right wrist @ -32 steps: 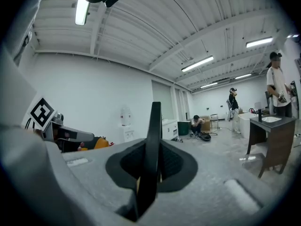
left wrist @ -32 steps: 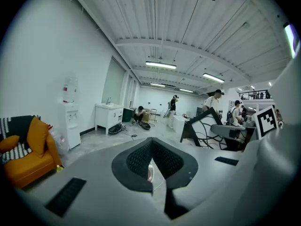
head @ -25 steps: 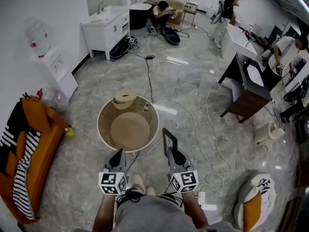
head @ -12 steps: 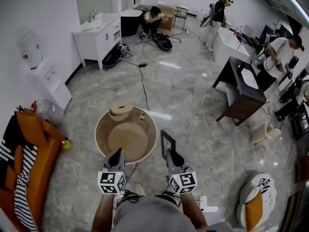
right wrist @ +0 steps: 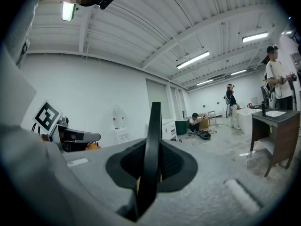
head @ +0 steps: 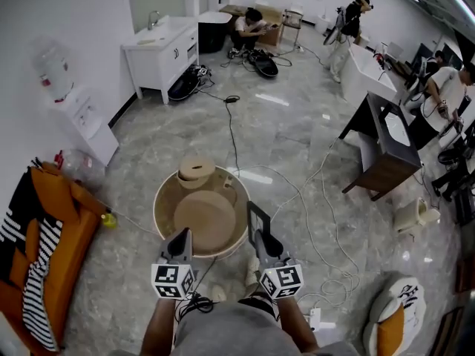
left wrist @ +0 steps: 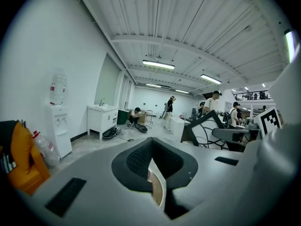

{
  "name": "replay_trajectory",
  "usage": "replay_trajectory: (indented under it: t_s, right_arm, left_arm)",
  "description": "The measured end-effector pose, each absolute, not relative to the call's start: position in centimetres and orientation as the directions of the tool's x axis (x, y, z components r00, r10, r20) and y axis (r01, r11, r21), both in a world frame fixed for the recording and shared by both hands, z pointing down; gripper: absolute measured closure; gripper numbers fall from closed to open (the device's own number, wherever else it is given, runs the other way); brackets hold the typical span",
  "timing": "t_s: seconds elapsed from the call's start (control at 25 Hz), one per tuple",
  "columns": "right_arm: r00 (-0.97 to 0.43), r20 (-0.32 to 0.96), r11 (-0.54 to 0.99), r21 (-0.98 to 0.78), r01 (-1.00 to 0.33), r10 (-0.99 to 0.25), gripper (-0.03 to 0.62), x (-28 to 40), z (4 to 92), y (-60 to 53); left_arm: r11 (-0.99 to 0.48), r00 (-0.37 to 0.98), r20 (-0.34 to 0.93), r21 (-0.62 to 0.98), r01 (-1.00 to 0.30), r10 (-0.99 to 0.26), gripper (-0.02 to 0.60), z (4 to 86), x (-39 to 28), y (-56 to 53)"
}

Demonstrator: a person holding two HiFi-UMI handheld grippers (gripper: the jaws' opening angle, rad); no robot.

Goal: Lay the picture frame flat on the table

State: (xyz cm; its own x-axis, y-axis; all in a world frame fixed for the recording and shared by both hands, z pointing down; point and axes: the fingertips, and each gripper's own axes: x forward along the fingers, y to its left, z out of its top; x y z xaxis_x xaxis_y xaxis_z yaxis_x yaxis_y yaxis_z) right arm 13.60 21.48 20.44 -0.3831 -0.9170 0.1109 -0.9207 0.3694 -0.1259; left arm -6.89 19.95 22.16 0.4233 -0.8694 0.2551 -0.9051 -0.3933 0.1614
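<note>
I am standing in a big room with a shiny grey floor (head: 297,147). White cables (head: 326,221) are lying in loops on the floor. An orange sofa (head: 63,221) is sitting by the wall on my left. A white sink cabinet (head: 159,47) is standing farther back, and other people are working at the far end.

Right in front of me a round desk (head: 165,217) is standing on the floor. It has a raised rim all around, like a shallow bowl. A round tan thing (head: 197,171) with a hole on top is sitting at its far rim. The middle of the desk is showing bare tan.

My right claw (head: 261,237) is pinching the picture frame (head: 257,221) tight by its edge. The dark frame is standing upright in the air, over the near right rim of the desk, not lying on it.

My left claw (head: 180,237) is squeezed together and holding nothing. It is pointing at the near rim of the desk.
</note>
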Motion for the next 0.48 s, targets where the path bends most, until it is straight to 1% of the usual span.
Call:
replay_trajectory:
  t_s: [0.16, 0.48]
  right_arm:
    - [-0.429, 0.128, 0.412, -0.138, -0.901, -0.894, 0.556, 13.4, 21.4, 17.6]
    - [-0.551, 0.143, 0.531, -0.154, -0.833, -0.822, 0.556, 14.5, 22.5, 5.8]
  left_arm:
    - [-0.349, 0.383, 0.263, 0.168, -0.922, -0.885, 0.565, 23.0, -7.1, 17.1]
    - [-0.239, 0.276, 0.280, 0.160, -0.958, -0.920, 0.565, 24.2, -5.5, 8.2]
